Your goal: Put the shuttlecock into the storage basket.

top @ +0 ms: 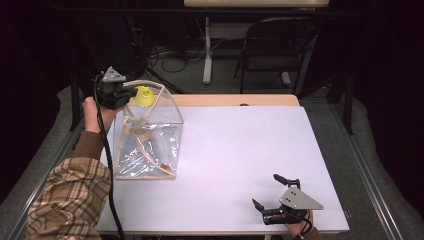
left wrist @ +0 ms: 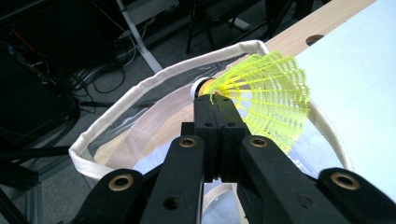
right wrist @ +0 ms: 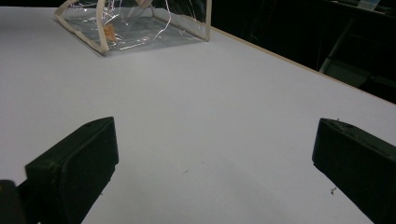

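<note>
One yellow shuttlecock (left wrist: 261, 93) is pinched near its cork end by the closed left gripper (left wrist: 215, 105), held above the open mouth of the clear bag (top: 147, 145) with cream trim at the table's (top: 240, 150) left side. Judged stage: pickup and carry done; release into the bag not yet done. Skirt overhangs the far rim, so lowering inside the opening looks necessary first. Right gripper (top: 274, 192) rests at the near right edge, jaws wide apart, holding nothing.
</note>
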A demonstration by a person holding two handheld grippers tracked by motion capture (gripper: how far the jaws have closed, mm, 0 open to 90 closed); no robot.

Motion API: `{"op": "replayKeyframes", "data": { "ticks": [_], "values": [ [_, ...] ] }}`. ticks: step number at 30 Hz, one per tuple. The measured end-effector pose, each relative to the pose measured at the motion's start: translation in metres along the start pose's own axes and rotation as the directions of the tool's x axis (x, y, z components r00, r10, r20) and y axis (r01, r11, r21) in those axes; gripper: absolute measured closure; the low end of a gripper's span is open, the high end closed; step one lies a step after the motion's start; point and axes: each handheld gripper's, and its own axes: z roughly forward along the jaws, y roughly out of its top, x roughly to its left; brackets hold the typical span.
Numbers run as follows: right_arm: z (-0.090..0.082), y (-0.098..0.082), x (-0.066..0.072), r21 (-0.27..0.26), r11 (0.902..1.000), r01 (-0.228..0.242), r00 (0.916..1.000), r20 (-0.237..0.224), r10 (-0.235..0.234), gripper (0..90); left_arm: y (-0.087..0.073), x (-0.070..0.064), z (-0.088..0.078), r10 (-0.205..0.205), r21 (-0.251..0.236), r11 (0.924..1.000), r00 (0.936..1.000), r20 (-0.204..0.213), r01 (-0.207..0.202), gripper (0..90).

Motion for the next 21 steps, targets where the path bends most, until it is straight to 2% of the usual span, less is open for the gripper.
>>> {"op": "replayKeyframes", "data": {
  "ticks": [21],
  "values": [
    [0.000,0.000,0.000,-0.003,1.0000,-0.001,1.0000,0.000,0.001,0.0,-0.005,-0.001,0.011,-0.005,0.031,0.9995,1.0000,0.000,0.005,89.9]
  ]
}}
